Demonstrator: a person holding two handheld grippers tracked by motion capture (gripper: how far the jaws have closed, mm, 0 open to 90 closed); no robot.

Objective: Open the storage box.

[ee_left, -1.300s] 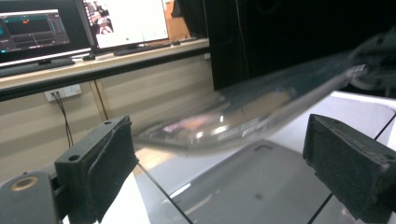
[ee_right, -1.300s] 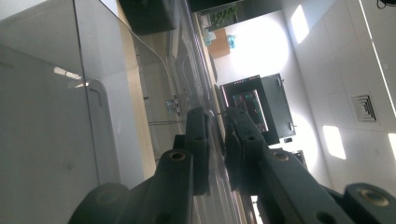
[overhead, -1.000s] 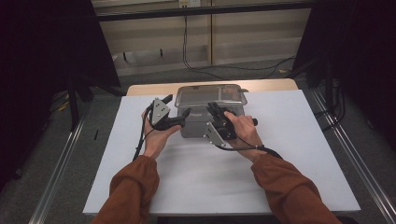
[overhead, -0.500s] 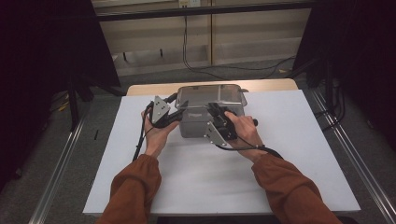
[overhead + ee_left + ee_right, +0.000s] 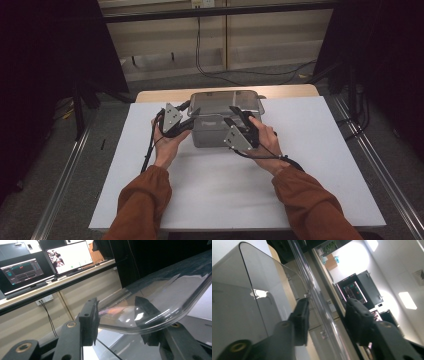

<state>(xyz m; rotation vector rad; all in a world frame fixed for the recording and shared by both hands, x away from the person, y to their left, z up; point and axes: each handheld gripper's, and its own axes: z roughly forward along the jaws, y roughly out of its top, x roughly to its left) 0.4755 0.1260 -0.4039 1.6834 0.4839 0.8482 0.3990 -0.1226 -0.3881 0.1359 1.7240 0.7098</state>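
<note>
A person in rust-brown sleeves works at a white table [image 5: 320,165], a hand-held gripper in each hand set against opposite ends of a clear plastic container [image 5: 215,131] with a clear lid [image 5: 226,101]. The container stands on the far half of the table, about midway across, its lid resting on top.

The left gripper [image 5: 187,123] meets the container's left end at lid height. In the left gripper view its two black jaws straddle the rounded rim of the clear lid [image 5: 160,305]: one pad sits above the plastic, the other shows through it from below. These jaws have just been closing, and whether the pads now press on the rim cannot be told.

The right gripper [image 5: 239,116] sits at the container's right end, its grey three-cornered plate turned up toward the camera. In the right gripper view the lid's edge [image 5: 312,297] runs between the two jaws with clear space on both sides, and the smoky container wall [image 5: 242,300] fills the left of the frame. These jaws have just been opening; they stand apart, gripping nothing.

Behind the lid, the left gripper view shows two lit monitors [image 5: 47,265] on a long shelf, one dark with small panels, one bright; their writing is too small to read. No brand or label can be made out on the container or the grippers
</note>
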